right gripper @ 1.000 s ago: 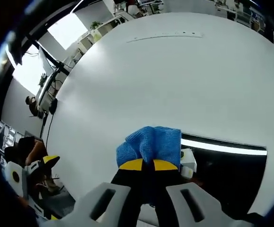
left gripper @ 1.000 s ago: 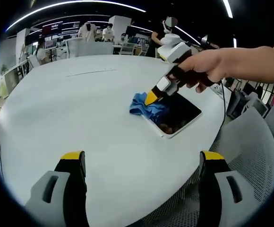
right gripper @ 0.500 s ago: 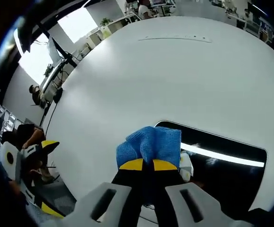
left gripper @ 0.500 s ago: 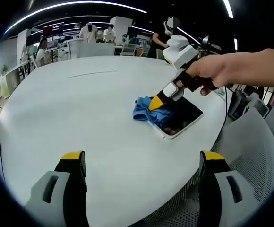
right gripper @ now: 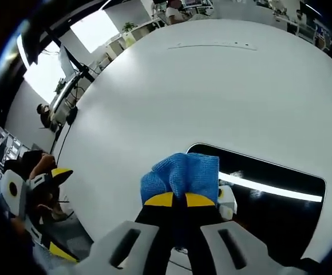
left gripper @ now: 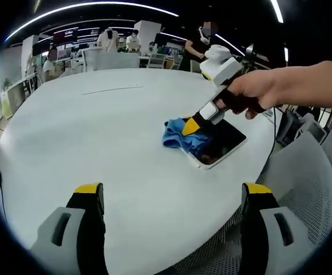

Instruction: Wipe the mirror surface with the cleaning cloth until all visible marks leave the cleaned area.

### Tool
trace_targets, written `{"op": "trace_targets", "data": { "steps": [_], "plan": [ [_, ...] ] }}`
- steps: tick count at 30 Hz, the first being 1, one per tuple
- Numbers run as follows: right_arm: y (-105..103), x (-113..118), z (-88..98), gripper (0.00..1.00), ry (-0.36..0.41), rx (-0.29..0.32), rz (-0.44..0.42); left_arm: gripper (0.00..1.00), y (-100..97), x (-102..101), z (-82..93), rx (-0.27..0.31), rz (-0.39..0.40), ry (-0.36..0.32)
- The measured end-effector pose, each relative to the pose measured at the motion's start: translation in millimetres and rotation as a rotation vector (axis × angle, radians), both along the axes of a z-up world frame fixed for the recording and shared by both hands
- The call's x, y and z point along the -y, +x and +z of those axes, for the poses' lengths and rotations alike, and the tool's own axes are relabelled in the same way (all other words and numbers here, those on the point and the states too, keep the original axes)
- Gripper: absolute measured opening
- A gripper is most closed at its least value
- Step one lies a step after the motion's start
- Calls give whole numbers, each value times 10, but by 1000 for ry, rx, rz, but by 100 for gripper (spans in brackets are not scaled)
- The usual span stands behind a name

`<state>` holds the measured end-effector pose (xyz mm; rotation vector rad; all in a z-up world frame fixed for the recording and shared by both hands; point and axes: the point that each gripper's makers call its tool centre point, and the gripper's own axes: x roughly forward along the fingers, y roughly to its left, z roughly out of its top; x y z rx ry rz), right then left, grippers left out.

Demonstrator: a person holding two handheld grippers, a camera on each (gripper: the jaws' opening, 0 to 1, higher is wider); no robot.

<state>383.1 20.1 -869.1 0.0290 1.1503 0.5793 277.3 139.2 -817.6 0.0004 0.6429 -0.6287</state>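
A white-framed rectangular mirror (left gripper: 223,143) (right gripper: 275,197) lies flat near the edge of the round white table (left gripper: 97,132). My right gripper (right gripper: 177,200) is shut on a bunched blue cleaning cloth (right gripper: 181,176) and presses it on the mirror's near end. From the left gripper view, the right gripper (left gripper: 190,126) comes in from the right, held by a hand, with the cloth (left gripper: 177,134) at the mirror's left end. My left gripper (left gripper: 172,192) hovers open over the table, well short of the mirror, jaws wide apart with nothing between them.
The table (right gripper: 223,91) has a thin seam line (left gripper: 111,87) across its far side. A grey mesh chair (left gripper: 303,183) stands at the table's right edge. Desks and people (left gripper: 106,39) fill the far background. The left gripper (right gripper: 34,189) appears low at the left of the right gripper view.
The right gripper has carried the cloth a short way along the mirror, from its left edge onto the glass. My left gripper stays still.
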Motion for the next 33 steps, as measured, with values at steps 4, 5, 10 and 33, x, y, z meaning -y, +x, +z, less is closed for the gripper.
{"op": "trace_targets", "data": {
  "steps": [4,5,10,33],
  "plan": [
    [-2,-5,2,0,6,-5,-13,99,0,-2,-3,-1,1,2],
    [-6,-7,5,0,3,-1,-10,99,1,-3,-4,-2,2,2],
    [-11,16,15,0,27,-3,-20,99,-1,0,-5,-2,0,3],
    [-15,270,20,0,65,2,-58,99,-6,6,-10,-3,-7,11]
  ]
}}
